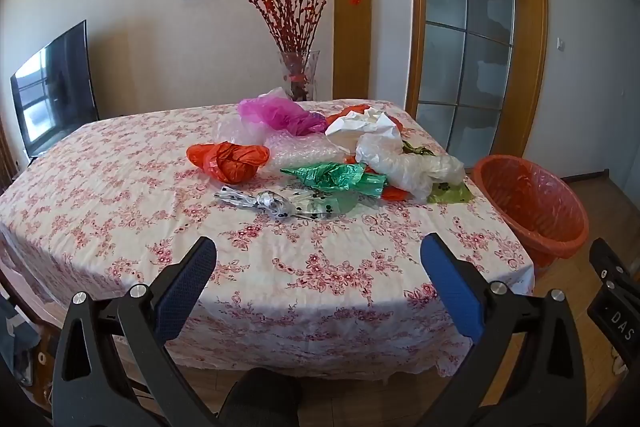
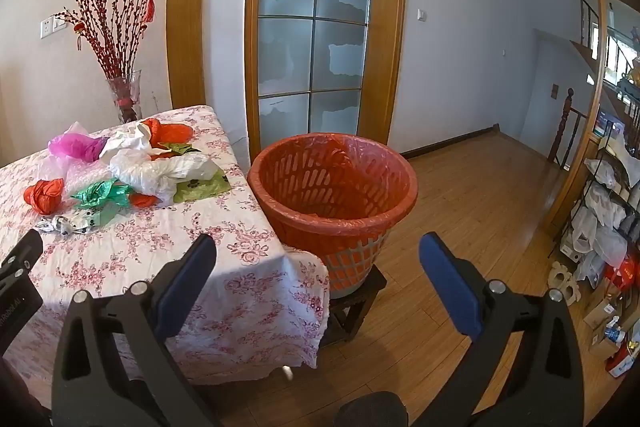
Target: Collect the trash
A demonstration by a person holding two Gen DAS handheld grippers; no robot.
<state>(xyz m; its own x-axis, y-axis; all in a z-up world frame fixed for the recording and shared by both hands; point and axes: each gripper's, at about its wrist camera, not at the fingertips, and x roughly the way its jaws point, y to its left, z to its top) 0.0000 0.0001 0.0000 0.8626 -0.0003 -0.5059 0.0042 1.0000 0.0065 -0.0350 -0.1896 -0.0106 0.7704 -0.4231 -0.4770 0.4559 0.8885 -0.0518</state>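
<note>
Left hand-held gripper (image 1: 318, 267): I have it spread wide, empty, short of the bench (image 1: 120, 195).
Right hand-held gripper (image 2: 318, 263): also released, holding nothing.
Trash (image 1: 332, 155): crumpled plastic bags piled mid-bench.
Bin (image 2: 334, 187): lined, beside the bench corner.
Handling: I judge them light, soft, slippery; pinch a bunched fold.

The left wrist view looks forward and downward from just off the near edge of the surface (image 1: 120, 195), facing the far wall, well back from the pile of bags (image 1: 332, 151). The right wrist view sits off the surface's right corner, facing the basket (image 2: 334, 183) and door. Both share pile, basket and vase (image 1: 299, 75).
</note>
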